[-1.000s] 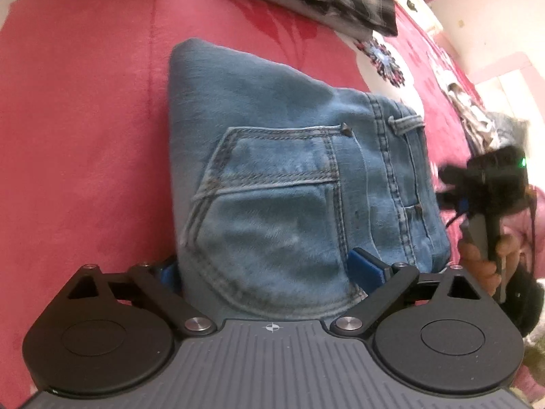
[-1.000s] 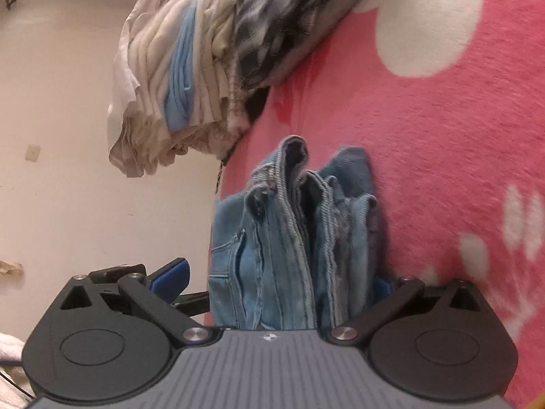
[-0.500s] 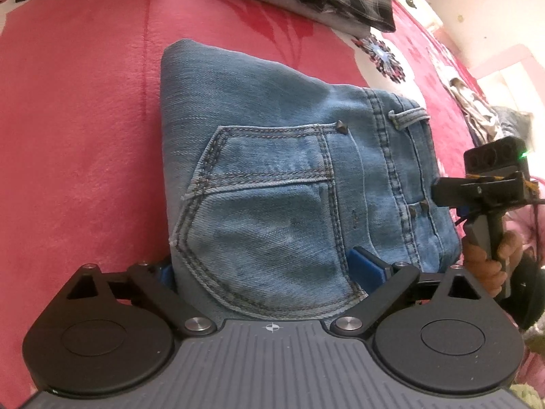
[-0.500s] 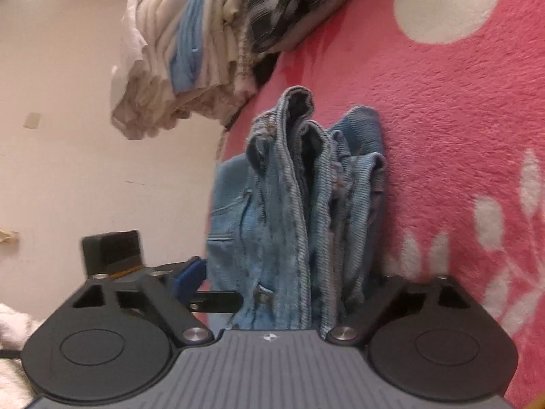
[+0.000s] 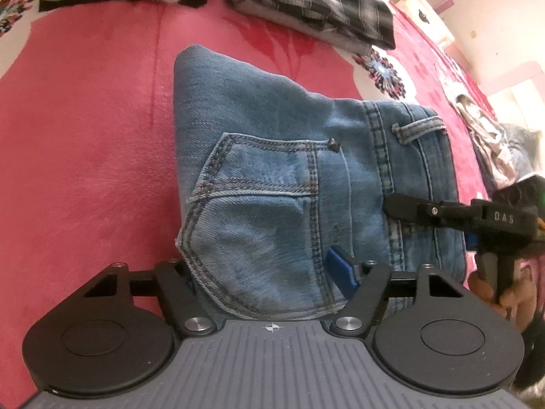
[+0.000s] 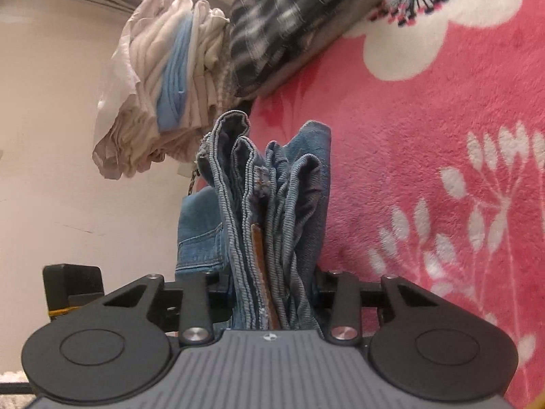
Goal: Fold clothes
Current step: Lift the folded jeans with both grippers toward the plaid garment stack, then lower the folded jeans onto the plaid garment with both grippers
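The left gripper has one finger tucked behind the jeans, and its own body covers their near edge. The right gripper's pads are buried in the bunched denim. The plaid pile is blurred and cut off by the top edge.

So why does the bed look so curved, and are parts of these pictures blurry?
Left wrist view: the fisheye lens bulges the pink blanket into a dome; the folded jeans stay fairly sharp, while the window area at the right edge is washed out. Right wrist view: the plaid garment and the pile of pale clothes at the top are smeared, the denim edges sharper.
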Demonstrator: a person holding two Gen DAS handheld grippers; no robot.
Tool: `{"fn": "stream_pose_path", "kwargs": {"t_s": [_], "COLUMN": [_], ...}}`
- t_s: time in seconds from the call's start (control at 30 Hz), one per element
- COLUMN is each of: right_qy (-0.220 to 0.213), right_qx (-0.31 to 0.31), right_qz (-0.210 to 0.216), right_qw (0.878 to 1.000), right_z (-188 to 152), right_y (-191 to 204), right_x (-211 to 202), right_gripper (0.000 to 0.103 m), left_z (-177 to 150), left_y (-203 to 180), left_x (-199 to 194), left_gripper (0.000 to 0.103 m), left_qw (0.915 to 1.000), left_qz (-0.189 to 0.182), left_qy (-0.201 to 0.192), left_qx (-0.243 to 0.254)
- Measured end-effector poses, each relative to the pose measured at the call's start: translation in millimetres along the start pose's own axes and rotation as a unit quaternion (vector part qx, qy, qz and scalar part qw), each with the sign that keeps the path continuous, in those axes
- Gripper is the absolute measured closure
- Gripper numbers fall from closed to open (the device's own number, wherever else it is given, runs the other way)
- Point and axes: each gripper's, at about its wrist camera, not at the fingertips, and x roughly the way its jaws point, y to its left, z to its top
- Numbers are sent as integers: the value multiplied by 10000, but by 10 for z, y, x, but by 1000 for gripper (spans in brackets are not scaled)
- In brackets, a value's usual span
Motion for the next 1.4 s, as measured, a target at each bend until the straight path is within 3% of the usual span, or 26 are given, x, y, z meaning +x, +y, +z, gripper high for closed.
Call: {"fn": "stream_pose_path", "kwargs": {"t_s": [0.37, 0.67, 0.97, 1.2, 1.4], "right_qy": [-283, -914, -1282, -1409, -1455], "right_qx": [151, -48, 45, -186, 59], "right_qz": [-88, -182, 12, -73, 54], "right_qw": [9994, 9956, 9917, 9898, 9893], "right_z": [11, 528, 1441, 2374, 3020], "right_y": [102, 227, 313, 458, 457], "right_x": [-381, -796, -747, -357, -23], "right_gripper": [63, 63, 63, 63, 63], "left_z": [-49, 260, 1104, 1972, 2691], "left_y": [-296, -724, -934, -972, -942], "left_x": [-90, -130, -45, 78, 162], "left_gripper": [37, 37, 38, 38, 39], "left_qw": [10000, 9979, 9955, 9936, 9902], "left_qz": [-25, -382, -280, 191, 503], "left_qy": [-17, -295, -655, -927, -1170], "left_qx": [27, 426, 622, 620, 573]}}
